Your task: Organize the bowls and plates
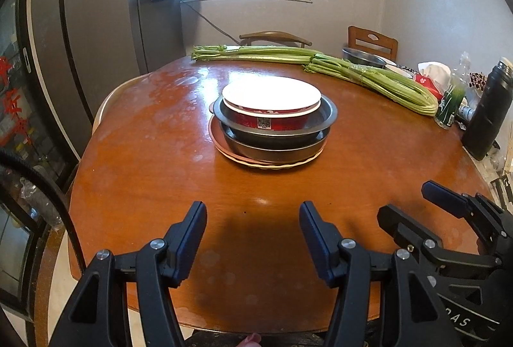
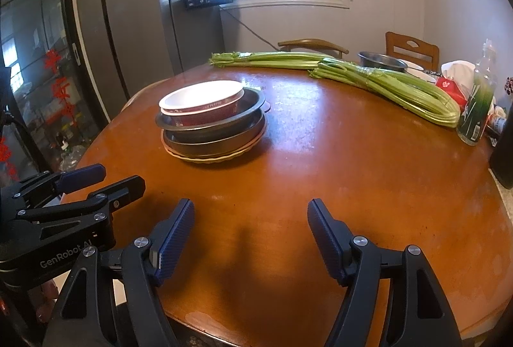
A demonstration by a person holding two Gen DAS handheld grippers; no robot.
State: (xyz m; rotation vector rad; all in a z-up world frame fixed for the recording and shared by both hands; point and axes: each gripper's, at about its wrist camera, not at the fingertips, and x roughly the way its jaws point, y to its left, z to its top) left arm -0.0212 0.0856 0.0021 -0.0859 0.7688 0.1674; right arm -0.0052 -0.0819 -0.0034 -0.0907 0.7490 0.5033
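In the middle of the round wooden table point(image 1: 154, 161) stands one stack of dishes. On top sits a red bowl point(image 1: 271, 98) point(image 2: 202, 98) with a white inside. It rests in two nested dark metal pans point(image 1: 275, 135) point(image 2: 211, 129), and under them lie flat pinkish and beige plates point(image 1: 221, 149) point(image 2: 208, 158). My left gripper point(image 1: 253, 214) point(image 2: 119, 175) hovers open over the table's near part, well short of the stack, with nothing between its fingers. To its right, my right gripper point(image 2: 251, 209) point(image 1: 407, 201) is also open and holds nothing.
Two long bundles of celery point(image 1: 368, 76) lie across the far side. Near them are a metal bowl point(image 1: 362, 56), a green bottle point(image 1: 449, 106), a black flask point(image 1: 489, 113) and a tissue pack at the right edge. Two chairs stand behind the table, and a grey fridge point(image 1: 96, 36) is at left.
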